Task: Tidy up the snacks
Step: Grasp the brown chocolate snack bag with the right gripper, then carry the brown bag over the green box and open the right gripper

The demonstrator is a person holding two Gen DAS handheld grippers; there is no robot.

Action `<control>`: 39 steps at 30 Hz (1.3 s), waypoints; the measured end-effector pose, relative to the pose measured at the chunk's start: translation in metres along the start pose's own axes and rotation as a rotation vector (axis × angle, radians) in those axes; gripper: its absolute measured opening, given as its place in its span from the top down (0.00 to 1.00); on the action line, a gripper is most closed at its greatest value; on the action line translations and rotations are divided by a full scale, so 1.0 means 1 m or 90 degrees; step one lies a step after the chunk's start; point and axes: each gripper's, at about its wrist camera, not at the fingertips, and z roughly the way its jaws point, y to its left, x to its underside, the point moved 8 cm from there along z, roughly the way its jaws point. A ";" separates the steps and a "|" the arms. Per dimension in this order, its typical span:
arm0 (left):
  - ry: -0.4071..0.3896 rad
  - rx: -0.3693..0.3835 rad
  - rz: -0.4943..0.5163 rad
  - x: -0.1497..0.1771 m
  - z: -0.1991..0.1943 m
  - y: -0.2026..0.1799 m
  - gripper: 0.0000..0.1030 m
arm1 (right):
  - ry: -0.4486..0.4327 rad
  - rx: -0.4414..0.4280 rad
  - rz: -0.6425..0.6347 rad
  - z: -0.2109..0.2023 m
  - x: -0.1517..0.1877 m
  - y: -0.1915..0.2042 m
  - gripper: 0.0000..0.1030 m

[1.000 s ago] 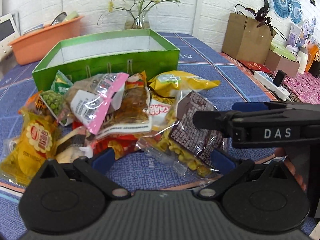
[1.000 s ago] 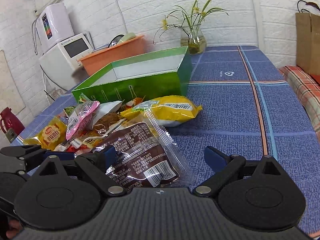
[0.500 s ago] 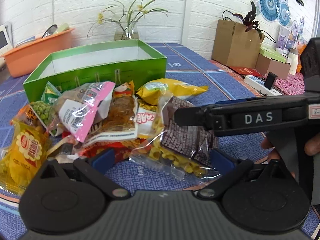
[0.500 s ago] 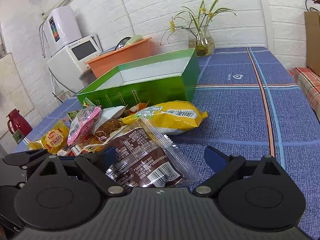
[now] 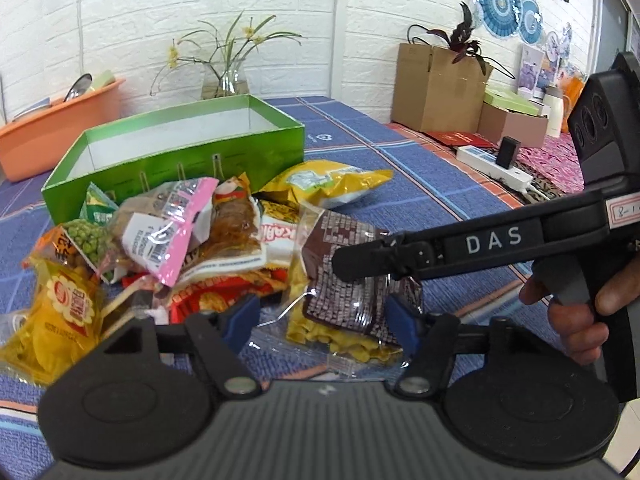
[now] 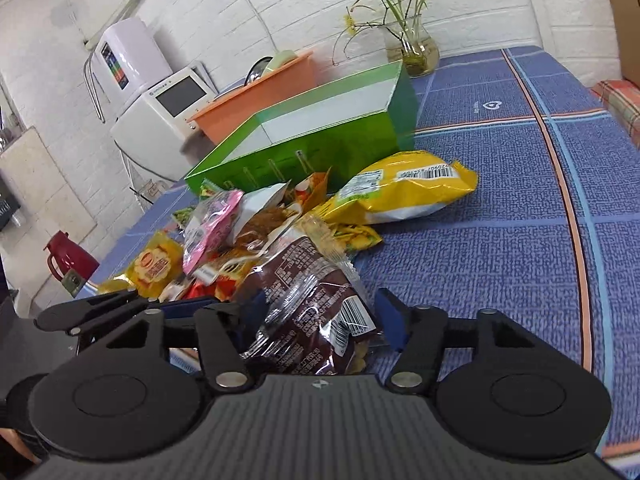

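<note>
Both grippers crowd the brown snack packet point(image 6: 308, 312) at the near edge of the pile, in front of the empty green box point(image 5: 176, 160). Left gripper point(image 5: 320, 320) is closing with the packet between its blue pads, not yet pinching; right gripper point(image 6: 320, 316) is closing too, straddling it. Risk: 2 pinches on 1 crinkly wrapper could tear it or drag the neighbouring packets. Its long axis runs away from the right camera, toward the box.

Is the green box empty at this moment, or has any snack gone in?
Seemingly empty: the green box shows bare white inner walls, though its floor is hidden. Snack packets lie piled on the cloth before it.
</note>
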 end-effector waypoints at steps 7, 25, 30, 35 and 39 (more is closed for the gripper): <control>-0.042 0.018 0.023 -0.006 -0.022 -0.002 0.36 | -0.056 0.041 -0.047 -0.022 -0.010 0.022 0.13; -0.166 -0.059 0.019 -0.126 -0.050 0.120 0.45 | -0.184 -0.052 -0.084 0.059 -0.163 0.088 0.25; -0.155 -0.071 0.020 -0.150 -0.011 0.146 0.46 | -0.150 -0.066 0.026 0.105 -0.190 0.057 0.45; -0.102 -0.081 -0.001 -0.146 0.043 0.168 0.46 | -0.115 -0.046 0.072 0.151 -0.179 0.031 0.51; -0.085 -0.104 -0.031 -0.137 0.053 0.190 0.32 | -0.147 -0.034 0.083 0.141 -0.177 0.020 0.38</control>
